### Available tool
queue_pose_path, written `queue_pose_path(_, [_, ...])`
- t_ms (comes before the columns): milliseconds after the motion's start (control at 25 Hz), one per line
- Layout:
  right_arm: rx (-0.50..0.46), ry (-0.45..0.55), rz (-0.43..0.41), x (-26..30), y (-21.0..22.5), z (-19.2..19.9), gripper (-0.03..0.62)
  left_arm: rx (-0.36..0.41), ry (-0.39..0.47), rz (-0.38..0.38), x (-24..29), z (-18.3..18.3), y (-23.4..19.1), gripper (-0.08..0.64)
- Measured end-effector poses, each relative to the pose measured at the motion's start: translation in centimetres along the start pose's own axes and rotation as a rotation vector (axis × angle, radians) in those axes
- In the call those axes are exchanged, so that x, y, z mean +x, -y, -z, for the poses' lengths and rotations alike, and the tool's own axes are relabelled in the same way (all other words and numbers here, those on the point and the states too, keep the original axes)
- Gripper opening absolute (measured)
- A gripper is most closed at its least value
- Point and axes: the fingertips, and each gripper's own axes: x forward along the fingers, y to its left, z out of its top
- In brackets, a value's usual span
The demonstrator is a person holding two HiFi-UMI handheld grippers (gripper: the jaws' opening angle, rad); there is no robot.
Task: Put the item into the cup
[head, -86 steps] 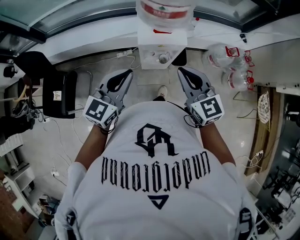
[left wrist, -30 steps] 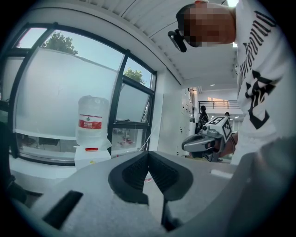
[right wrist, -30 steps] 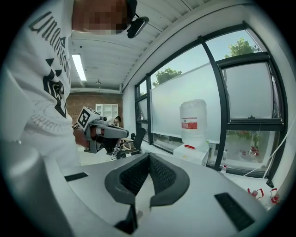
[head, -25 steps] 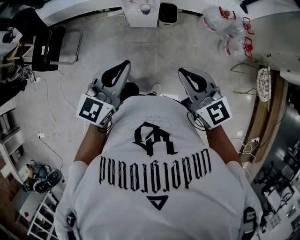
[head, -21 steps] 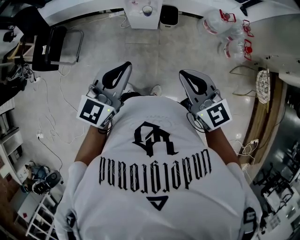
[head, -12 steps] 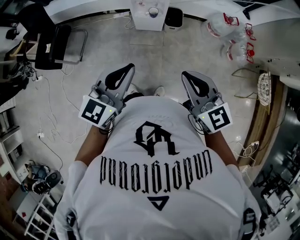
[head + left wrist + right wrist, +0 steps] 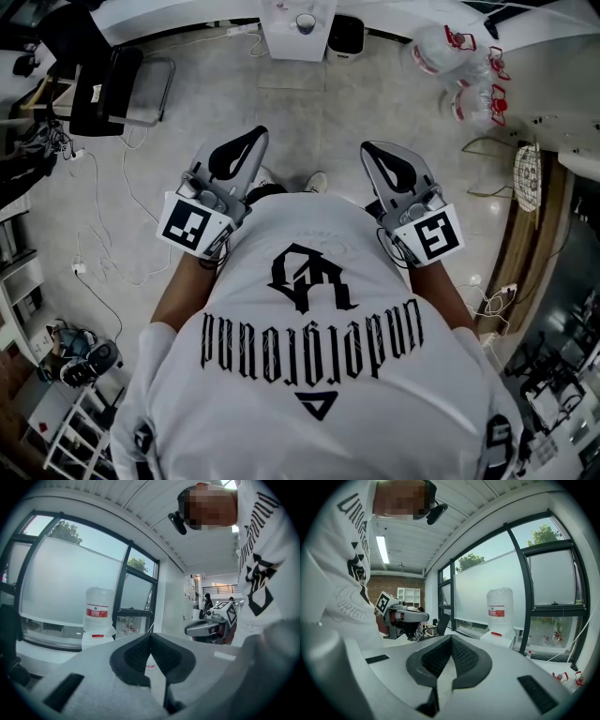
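You hold the left tongs [image 7: 249, 141] and right tongs [image 7: 375, 153] mid-frame, just above your white shirt [image 7: 309, 375], both closed with nothing between them. What looks like the cup [image 7: 306, 21] sits on the white dispenser [image 7: 289, 44] at top centre. I cannot make out the item.

Small pale cup [image 7: 306, 21], upright, mouth open upward, standing on the white water dispenser [image 7: 292, 44] by the far wall

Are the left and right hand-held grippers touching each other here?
Apart. The head view shows the left hand-held gripper and right hand-held gripper separated by floor.
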Motion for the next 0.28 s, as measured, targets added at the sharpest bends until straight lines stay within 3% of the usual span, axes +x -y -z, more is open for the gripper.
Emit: queue_pose_path(280, [0.004, -0.001, -0.015, -1.9, -0.1, 0.9, 0.014, -0.004, 0.003, -0.018, 0.2, 0.5, 1.9, 0.012])
